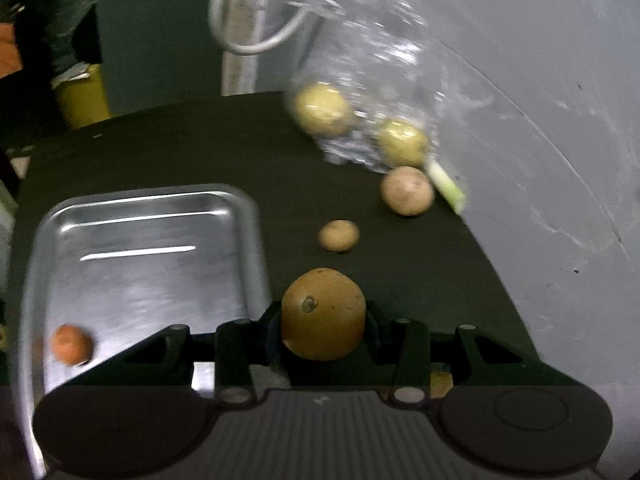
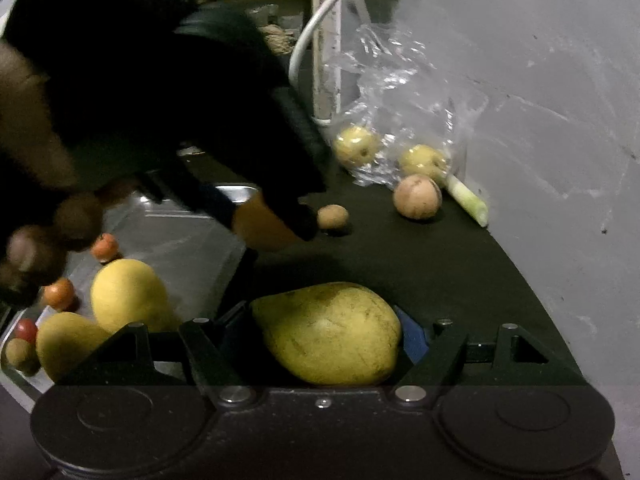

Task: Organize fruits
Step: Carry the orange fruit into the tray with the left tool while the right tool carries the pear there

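Note:
My left gripper [image 1: 323, 322] is shut on a round orange-brown fruit [image 1: 323, 312], held just right of the steel tray [image 1: 248, 248], which holds a small orange fruit [image 1: 72, 345]. My right gripper [image 2: 326, 338] is shut on a yellow mango [image 2: 328, 332] above the dark table. In the right wrist view the tray [image 2: 180, 248] carries two yellow mangoes [image 2: 128, 294], small orange fruits [image 2: 105, 247] and a red one [image 2: 26, 330]. The left gripper [image 2: 276, 220] shows there, blurred, with its fruit. On the table lie a small brown fruit [image 1: 339, 235] and a pinkish round fruit [image 1: 407, 191].
A clear plastic bag [image 1: 372, 80] at the table's back holds two yellow fruits [image 1: 320, 109]. A pale green stalk [image 1: 446, 187] lies by the grey wall [image 1: 540, 120]. A white cable [image 1: 248, 20] loops behind. A person's hand [image 2: 36, 248] is at the left.

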A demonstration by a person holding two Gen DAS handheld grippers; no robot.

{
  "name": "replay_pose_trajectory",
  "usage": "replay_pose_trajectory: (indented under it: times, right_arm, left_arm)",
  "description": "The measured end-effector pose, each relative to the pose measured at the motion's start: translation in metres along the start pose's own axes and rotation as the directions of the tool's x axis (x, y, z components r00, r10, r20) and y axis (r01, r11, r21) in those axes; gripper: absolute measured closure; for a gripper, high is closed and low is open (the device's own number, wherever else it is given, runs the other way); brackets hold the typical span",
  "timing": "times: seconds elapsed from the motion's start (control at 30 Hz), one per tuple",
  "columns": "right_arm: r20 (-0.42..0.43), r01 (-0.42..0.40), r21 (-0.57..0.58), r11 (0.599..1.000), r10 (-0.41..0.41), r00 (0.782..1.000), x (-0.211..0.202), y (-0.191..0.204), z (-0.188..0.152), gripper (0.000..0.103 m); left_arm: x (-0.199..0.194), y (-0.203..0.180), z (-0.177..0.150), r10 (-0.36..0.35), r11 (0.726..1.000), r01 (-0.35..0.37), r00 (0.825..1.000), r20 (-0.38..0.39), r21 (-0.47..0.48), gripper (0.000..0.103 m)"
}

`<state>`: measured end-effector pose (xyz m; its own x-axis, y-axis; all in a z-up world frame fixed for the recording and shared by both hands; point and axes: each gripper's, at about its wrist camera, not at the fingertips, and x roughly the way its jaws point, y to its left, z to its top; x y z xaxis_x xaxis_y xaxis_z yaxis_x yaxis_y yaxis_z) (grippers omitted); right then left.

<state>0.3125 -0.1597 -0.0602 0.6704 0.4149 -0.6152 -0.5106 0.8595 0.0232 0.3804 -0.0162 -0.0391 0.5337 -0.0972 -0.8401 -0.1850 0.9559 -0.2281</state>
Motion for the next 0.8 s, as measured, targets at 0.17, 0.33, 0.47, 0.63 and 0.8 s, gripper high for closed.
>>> replay_pose_trajectory:
  times: [0.17, 0.33, 0.47, 0.63, 0.8]
  right_arm:
    - [0.016, 0.002, -0.024, 1.000, -0.002, 1.000, -0.007, 0.020, 0.010, 0.026]
    - [0.033, -0.007, -0.045, 0.999, 0.008, 0.999, -0.015, 0.046, 0.020, 0.026]
    - [0.042, -0.020, -0.061, 0.998, 0.023, 0.999, -0.019, 0.067, 0.026, 0.026]
    - [0.054, -0.040, -0.072, 0.997, 0.044, 0.998, -0.027, 0.089, 0.032, 0.026]
    - [0.058, -0.055, -0.089, 0.994, 0.060, 0.996, -0.036, 0.107, 0.033, 0.026]
  left_arm:
    - [-0.023, 0.042, -0.009, 0.029, 0.998, -0.028, 0.999, 0.023, -0.056, 0.058]
    - [-0.040, 0.079, -0.018, 0.054, 0.992, -0.050, 0.998, 0.034, -0.113, 0.058]
    - [-0.049, 0.104, -0.026, 0.070, 0.987, -0.065, 0.997, 0.035, -0.145, 0.058]
    - [-0.057, 0.129, -0.038, 0.077, 0.982, -0.071, 0.997, 0.025, -0.173, 0.058]
    - [-0.058, 0.145, -0.047, 0.072, 0.980, -0.070, 0.997, 0.001, -0.184, 0.058]
